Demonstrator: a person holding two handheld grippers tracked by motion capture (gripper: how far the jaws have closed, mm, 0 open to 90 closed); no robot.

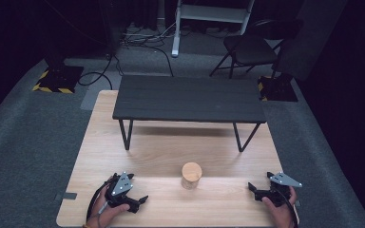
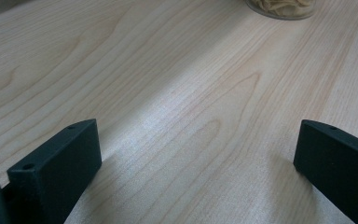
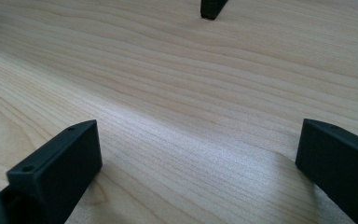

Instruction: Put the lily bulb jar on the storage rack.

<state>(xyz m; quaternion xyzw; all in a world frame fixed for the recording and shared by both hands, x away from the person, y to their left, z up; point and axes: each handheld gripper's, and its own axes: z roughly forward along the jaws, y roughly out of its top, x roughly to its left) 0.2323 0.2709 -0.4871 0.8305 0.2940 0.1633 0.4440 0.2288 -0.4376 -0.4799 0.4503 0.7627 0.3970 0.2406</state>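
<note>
A small round jar with a wooden lid [image 1: 191, 175] stands upright on the light wooden table [image 1: 171, 142], near its front edge, midway between my hands. Its clear base [image 2: 282, 7] peeks in at the top of the left gripper view. My left gripper [image 1: 140, 202] rests on the table to the jar's left, jaws wide apart with bare wood between them [image 2: 198, 154]. My right gripper [image 1: 252, 188] lies at the front right, also open and holding nothing [image 3: 200, 154]. Both point inward toward the jar.
A low black bench-like shelf [image 1: 188, 98] on thin metal legs stands across the table's far half; one leg's foot [image 3: 212, 8] appears in the right gripper view. Beyond the table are grey carpet, cables and a folding chair [image 1: 249, 50].
</note>
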